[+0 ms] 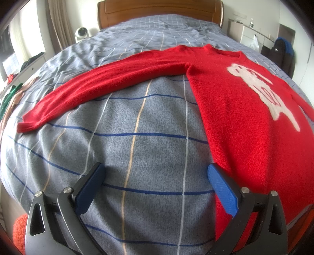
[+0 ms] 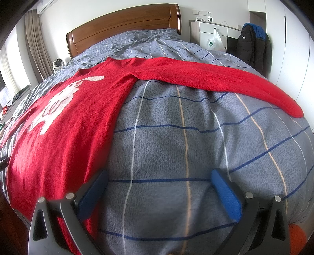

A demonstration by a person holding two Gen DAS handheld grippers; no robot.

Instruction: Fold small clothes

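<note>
A small red sweater (image 1: 245, 109) with a white animal figure lies flat, front up, on the grey checked bed cover (image 1: 137, 137). Its sleeves are spread out sideways: one sleeve (image 1: 102, 84) reaches left in the left wrist view, the other sleeve (image 2: 225, 78) reaches right in the right wrist view. My left gripper (image 1: 155, 186) is open and empty, low over the cover, with its right finger at the sweater's side edge. My right gripper (image 2: 159, 188) is open and empty, with its left finger over the sweater's (image 2: 62, 127) other side edge.
A wooden headboard (image 1: 157, 9) is at the far end. Other clothes (image 1: 11, 98) lie at the bed's left edge. A white dresser with a plastic bag (image 2: 214, 41) and a dark jacket (image 2: 253, 47) stand at the right. An orange knit item (image 1: 19, 233) is by the near edge.
</note>
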